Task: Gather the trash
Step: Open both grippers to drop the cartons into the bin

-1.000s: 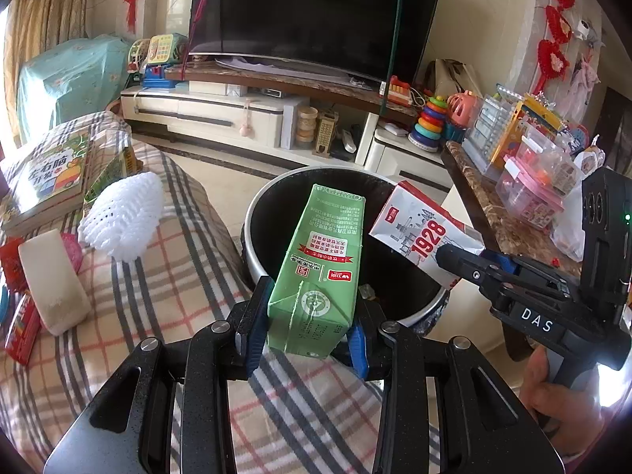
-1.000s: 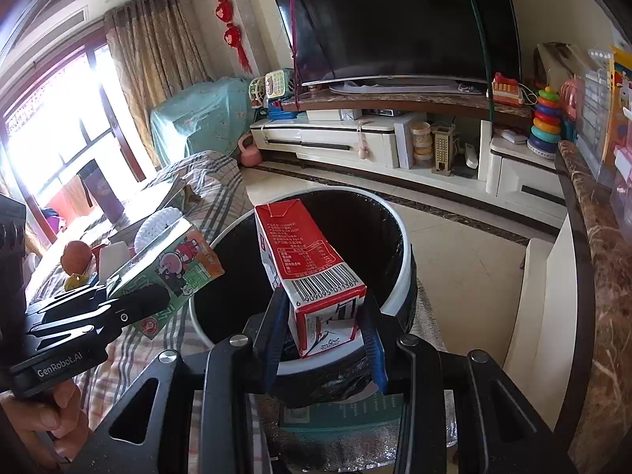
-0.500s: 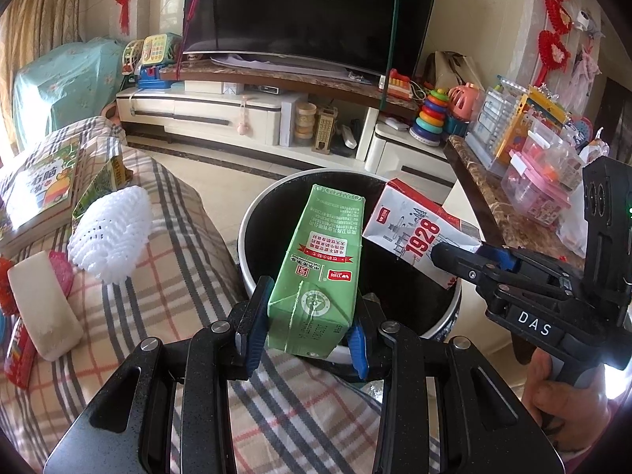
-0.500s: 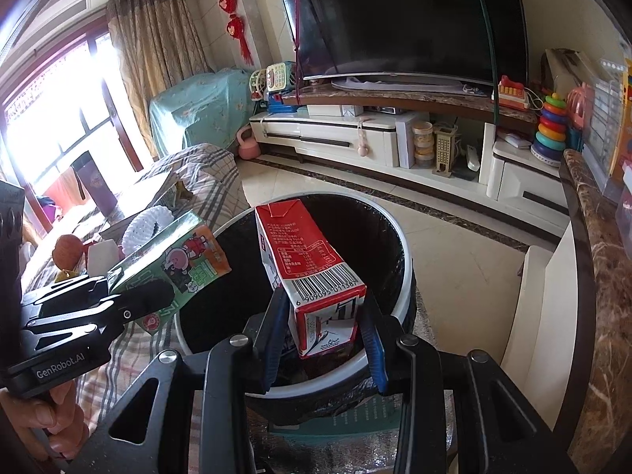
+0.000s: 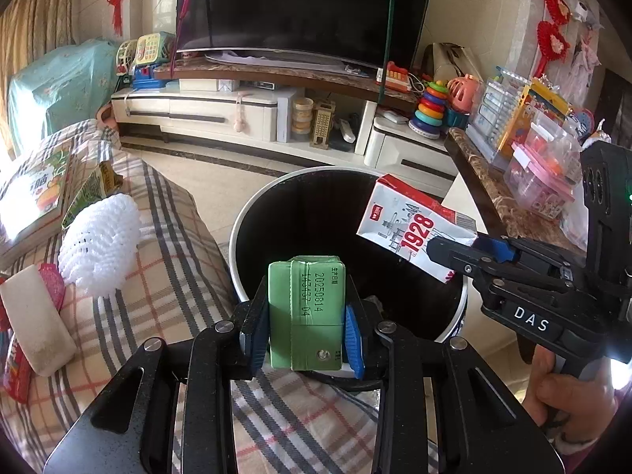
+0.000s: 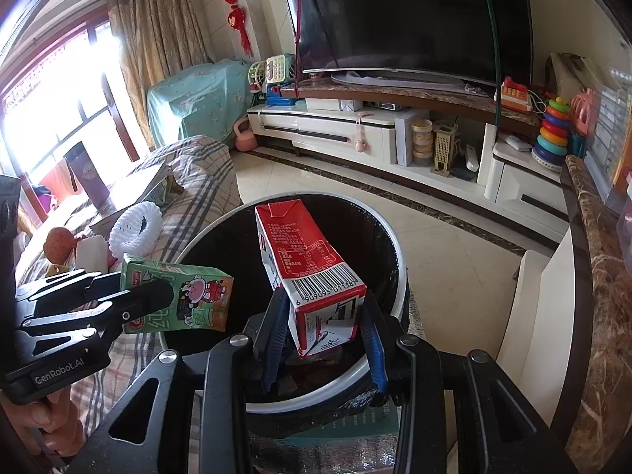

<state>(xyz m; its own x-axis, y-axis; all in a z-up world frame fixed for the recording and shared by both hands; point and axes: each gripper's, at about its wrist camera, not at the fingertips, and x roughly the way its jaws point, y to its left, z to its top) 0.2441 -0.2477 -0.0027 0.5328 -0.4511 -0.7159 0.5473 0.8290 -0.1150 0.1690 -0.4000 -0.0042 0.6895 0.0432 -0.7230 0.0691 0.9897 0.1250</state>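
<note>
1. Green carton [image 5: 305,312] has tipped in our left gripper [image 5: 303,330]: its long printed face was showing, now we see the date-stamped end. Left jaws have just been closing a touch, carton between them; blue pads press both its sides.
2. Right gripper [image 6: 324,331] is clamped on the red-and-white milk carton [image 6: 312,276], no visible change there.
3. Both cartons hang over the mouth of the round black white-rimmed trash bin [image 5: 252,213], the green one nearer the rim on the plaid-cloth side.
4. Step in hand, as we read it: drop-off. Next move calls for parting both sets of jaws; we'd bring the green one further inside the rim first.
5. Left view alone shows the "1928" face of the red carton [image 5: 414,233]; right view alone shows the green carton's cartoon face [image 6: 185,296] and the red carton's barcode.
6. White foam fruit net [image 5: 100,243] and other bits on the plaid cloth [image 5: 177,276] are not yet collected.
</note>
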